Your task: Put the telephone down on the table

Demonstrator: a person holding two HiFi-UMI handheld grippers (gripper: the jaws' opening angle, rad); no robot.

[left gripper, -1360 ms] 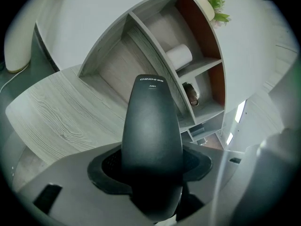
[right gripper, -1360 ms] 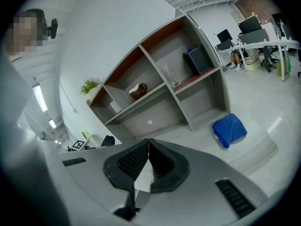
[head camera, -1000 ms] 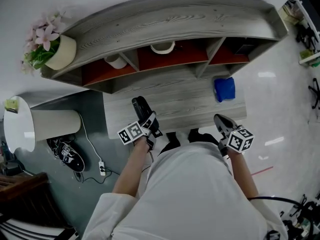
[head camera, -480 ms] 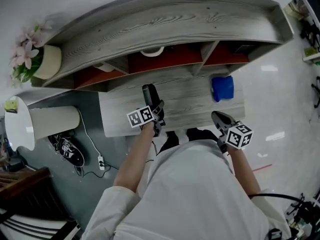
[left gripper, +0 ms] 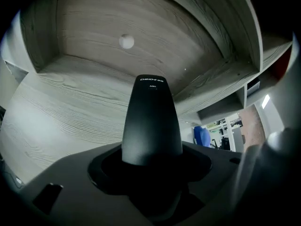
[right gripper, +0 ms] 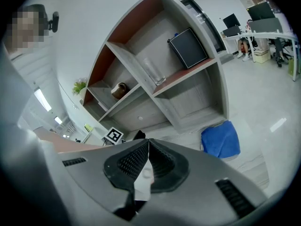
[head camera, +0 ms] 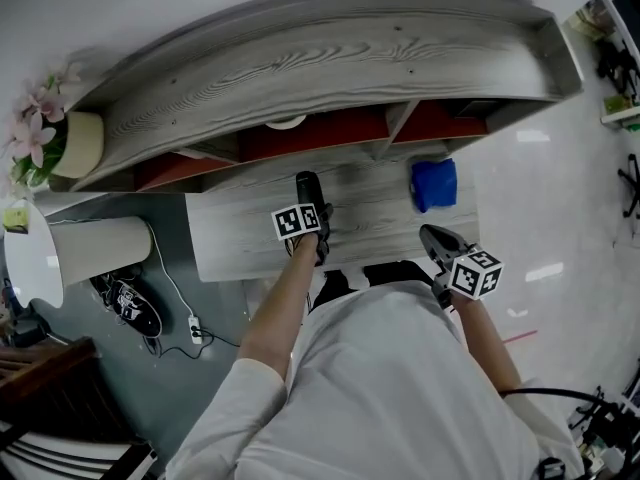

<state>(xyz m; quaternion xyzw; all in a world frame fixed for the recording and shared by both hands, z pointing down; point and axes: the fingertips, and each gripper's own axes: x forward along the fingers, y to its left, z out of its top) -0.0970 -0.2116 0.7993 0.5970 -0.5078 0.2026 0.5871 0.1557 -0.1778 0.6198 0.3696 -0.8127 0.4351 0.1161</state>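
From the head view, the left gripper (head camera: pixel 312 206) holds the black telephone (head camera: pixel 307 184) over the middle of the counter (head camera: pixel 240 238). The right gripper (head camera: pixel 437 236) hovers at the counter's near edge, and a blue cloth (head camera: pixel 434 184) lies on its right end.

Left gripper view: the fingers are clamped round the telephone (left gripper: pixel 152 121), its tip towards the counter.

Right gripper view: the fingers are pressed together with nothing between them.

A blue cloth (head camera: pixel 434 184) lies near the grey shelf (head camera: pixel 330 58); a pot of pink flowers (head camera: pixel 76 145) stands on top; black shoes (head camera: pixel 130 306) sit on the floor.
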